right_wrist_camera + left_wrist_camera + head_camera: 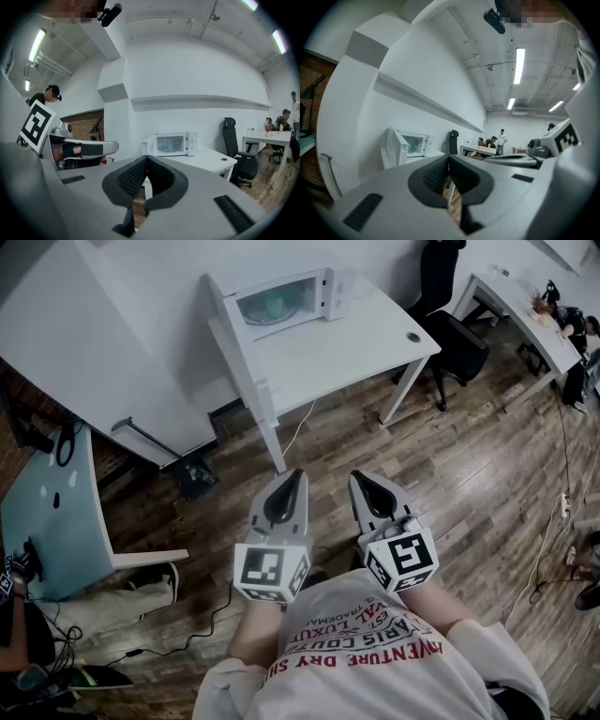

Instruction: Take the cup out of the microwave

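Facing microwave [281, 301] on white table [361, 348] across wooden floor [459, 474], left claw [298, 475] and right claw [360, 480] pinched together, empty.

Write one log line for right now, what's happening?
stage: before reach | left gripper: shut, empty | right gripper: shut, empty | microwave: on white table, untouched

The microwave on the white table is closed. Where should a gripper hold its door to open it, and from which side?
Probably take the door at its right edge, beside the control panel, coming from the front. The panel sitting on the right suggests that the hinges are on the left, so the right edge should swing out. No handle can be made out from here.
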`<state>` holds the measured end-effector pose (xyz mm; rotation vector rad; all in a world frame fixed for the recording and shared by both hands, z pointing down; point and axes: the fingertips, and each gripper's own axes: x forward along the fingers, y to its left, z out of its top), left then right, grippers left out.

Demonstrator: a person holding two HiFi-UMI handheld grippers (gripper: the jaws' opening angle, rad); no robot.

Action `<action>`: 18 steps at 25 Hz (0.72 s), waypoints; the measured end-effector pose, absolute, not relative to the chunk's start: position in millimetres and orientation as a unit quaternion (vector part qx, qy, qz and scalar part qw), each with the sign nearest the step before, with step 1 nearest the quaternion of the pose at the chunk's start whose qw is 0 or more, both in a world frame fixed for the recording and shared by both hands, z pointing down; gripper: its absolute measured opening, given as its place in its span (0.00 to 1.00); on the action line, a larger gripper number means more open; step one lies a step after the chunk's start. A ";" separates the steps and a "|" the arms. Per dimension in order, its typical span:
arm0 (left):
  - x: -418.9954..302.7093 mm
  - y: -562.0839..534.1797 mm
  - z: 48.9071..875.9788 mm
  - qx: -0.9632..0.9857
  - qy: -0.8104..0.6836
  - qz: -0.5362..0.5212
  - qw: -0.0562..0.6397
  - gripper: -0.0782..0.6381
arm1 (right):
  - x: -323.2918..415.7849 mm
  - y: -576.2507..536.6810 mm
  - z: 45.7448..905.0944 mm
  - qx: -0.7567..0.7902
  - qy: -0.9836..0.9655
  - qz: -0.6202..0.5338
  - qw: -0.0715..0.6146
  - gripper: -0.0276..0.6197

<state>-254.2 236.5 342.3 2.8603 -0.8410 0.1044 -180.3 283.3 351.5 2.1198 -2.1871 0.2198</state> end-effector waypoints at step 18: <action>-94.2 137.7 338.1 0.925 -0.369 0.039 0.082 0.12 | -15.4 164.0 339.7 0.619 -0.782 0.070 0.041 0.06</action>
